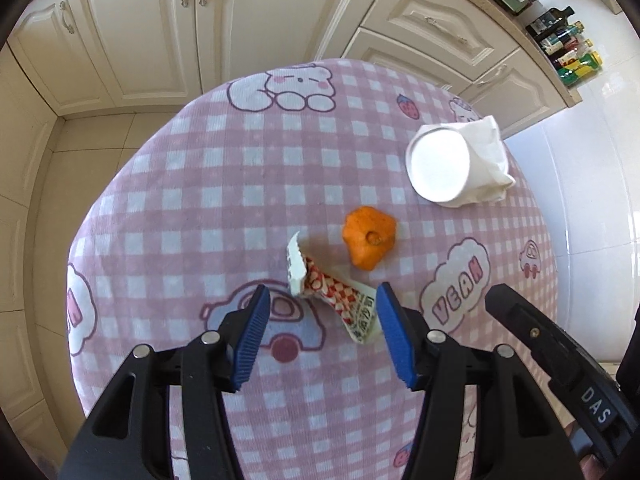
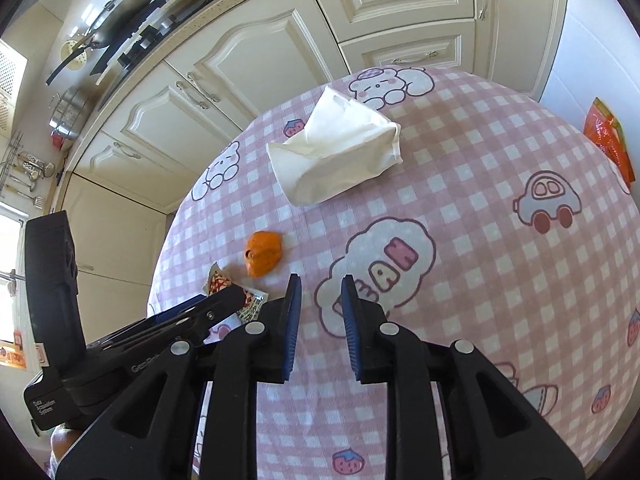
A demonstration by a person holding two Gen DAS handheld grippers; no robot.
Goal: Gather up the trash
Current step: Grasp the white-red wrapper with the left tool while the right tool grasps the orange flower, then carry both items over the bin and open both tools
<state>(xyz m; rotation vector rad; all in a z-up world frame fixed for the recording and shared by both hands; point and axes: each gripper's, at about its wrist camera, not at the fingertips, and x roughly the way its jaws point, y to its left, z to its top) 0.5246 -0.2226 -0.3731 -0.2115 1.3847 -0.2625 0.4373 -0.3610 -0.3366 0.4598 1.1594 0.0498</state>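
Observation:
A torn red-and-white checked wrapper [image 1: 332, 300] lies on the pink checked tablecloth [image 1: 248, 184]. My left gripper [image 1: 320, 304] is open and hangs over it, the wrapper between the blue pads and close to the right pad. Just beyond it sits a piece of orange peel [image 1: 370, 242]. A white paper cup on its side with tissue around it [image 1: 440, 164] lies further right. In the right wrist view, my right gripper [image 2: 320, 292] has a narrow gap and nothing in it, above the cloth. The peel [image 2: 264, 254], wrapper [image 2: 220, 282] and cup with tissue [image 2: 336, 156] lie to its left and ahead.
The round table stands close to cream kitchen cabinets [image 1: 132, 40]. Bottles [image 1: 568, 52] stand on a counter at the right. A pan [image 2: 120, 12] sits on the stove. A red-orange packet [image 2: 608, 140] lies at the table's far right edge.

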